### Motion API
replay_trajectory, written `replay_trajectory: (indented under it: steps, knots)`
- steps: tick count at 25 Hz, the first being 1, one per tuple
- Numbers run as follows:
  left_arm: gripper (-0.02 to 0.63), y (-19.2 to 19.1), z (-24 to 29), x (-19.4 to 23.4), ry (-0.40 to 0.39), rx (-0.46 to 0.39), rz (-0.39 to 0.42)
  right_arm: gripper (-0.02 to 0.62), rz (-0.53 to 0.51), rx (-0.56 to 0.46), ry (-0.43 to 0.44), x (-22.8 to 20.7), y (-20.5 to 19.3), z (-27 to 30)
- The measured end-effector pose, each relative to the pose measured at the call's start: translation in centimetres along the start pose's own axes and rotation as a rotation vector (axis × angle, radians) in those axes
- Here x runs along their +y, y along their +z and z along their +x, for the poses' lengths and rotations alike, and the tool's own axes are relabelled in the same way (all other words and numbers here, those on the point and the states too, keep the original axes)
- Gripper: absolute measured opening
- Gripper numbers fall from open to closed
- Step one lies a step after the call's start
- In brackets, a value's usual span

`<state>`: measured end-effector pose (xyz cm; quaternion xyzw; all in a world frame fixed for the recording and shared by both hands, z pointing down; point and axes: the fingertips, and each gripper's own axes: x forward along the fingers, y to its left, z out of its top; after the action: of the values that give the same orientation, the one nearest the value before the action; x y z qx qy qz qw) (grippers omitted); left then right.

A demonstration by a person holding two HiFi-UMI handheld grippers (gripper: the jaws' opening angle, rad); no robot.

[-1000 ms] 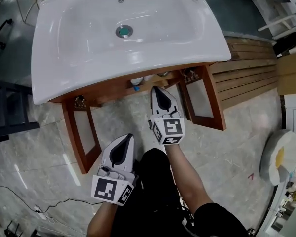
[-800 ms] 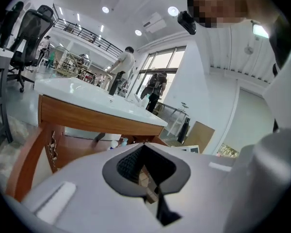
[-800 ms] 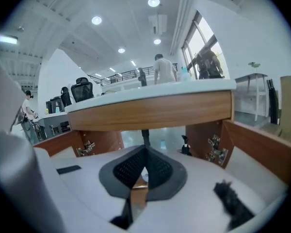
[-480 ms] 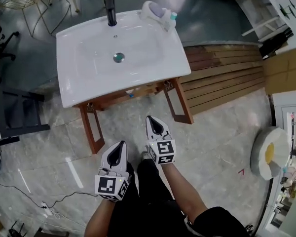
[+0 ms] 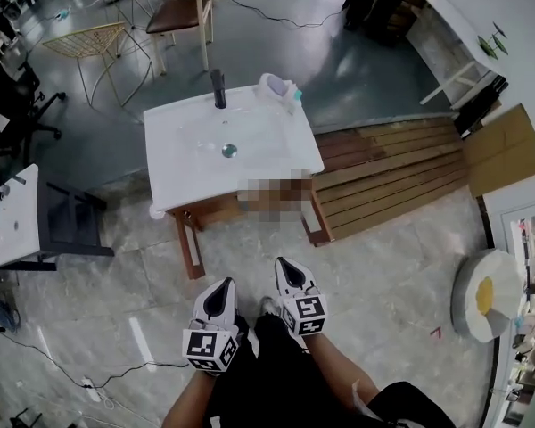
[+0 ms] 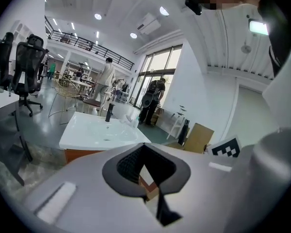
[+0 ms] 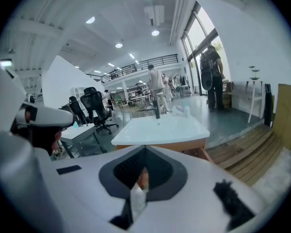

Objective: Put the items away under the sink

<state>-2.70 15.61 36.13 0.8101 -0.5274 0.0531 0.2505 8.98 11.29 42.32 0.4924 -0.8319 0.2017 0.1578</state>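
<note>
Well short of the sink (image 5: 250,163), over the stone floor (image 5: 401,266), both grippers hang side by side close to the person's legs (image 5: 276,373). Left gripper (image 5: 224,283): jaws together, nothing between them. Right gripper (image 5: 282,263): the same (tips meeting, empty). At the sink's back right corner sit a white item (image 5: 275,86) and a small bottle (image 5: 296,94), near the black tap (image 5: 218,88). Below, the cabinet doors (image 5: 189,243) stand open.

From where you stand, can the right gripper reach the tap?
Probably not. The right gripper is shut, empty and close to the body. Bare floor lies between it and the sink, and the tap stands at the sink's far edge. Nothing blocks the way, but you would likely need to step closer.
</note>
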Motion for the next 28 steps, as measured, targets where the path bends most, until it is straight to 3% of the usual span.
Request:
replay_trajectory:
  steps: [8, 14, 28]
  knots:
    - [0.005, 4.2, -5.1, -2.5, -0.037, -0.067, 0.028, 0.015, -0.079, -0.109, 0.044, 4.6, 6.2, -7.6]
    - [0.005, 4.6, -6.6, -3.6, -0.051, -0.104, 0.055, 0.015, -0.103, -0.136, 0.048, 5.5, 6.6, -9.5]
    - [0.005, 3.9, -6.0, -4.6, -0.101, -0.078, 0.107, 0.014, -0.117, -0.184, 0.042, 5.7, 7.1, -10.4]
